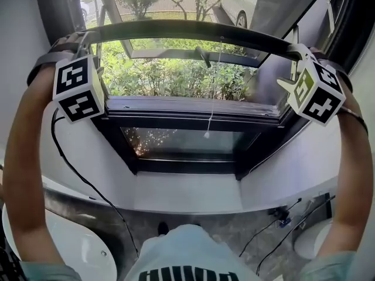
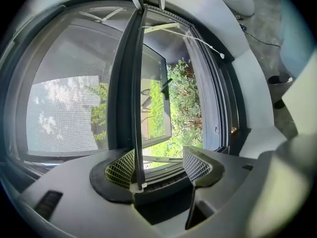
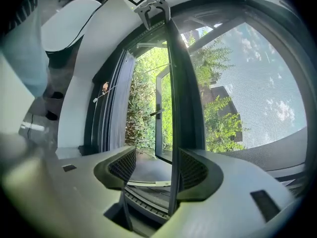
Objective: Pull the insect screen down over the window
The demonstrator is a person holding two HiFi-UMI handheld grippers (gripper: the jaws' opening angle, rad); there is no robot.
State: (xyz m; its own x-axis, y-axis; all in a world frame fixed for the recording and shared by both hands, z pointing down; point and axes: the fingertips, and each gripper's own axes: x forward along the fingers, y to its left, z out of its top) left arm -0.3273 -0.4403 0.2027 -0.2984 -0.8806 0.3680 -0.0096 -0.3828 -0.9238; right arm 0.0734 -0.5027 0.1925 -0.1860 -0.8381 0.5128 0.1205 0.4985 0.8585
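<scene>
The insect screen's dark bottom bar [image 1: 193,31] spans the window between both grippers, with mesh [image 2: 64,98] above it. My left gripper [image 1: 82,43] is on the bar's left end. In the left gripper view its jaws [image 2: 161,165] stand open, the bar [image 2: 129,83] lying against the left jaw. My right gripper [image 1: 299,54] is on the right end, also open [image 3: 156,165], with the bar [image 3: 181,83] against its right jaw. A white pull cord [image 1: 212,92] hangs from the bar's middle. Below the bar the opening shows green bushes.
The black window frame [image 1: 193,107] sits in a deep white recess with a sill [image 1: 187,192]. A glass sash with a handle [image 1: 203,56] is swung outward. A black cable [image 1: 76,168] trails from the left gripper. A white rounded fixture [image 1: 53,244] and cables [image 1: 281,227] are on the floor.
</scene>
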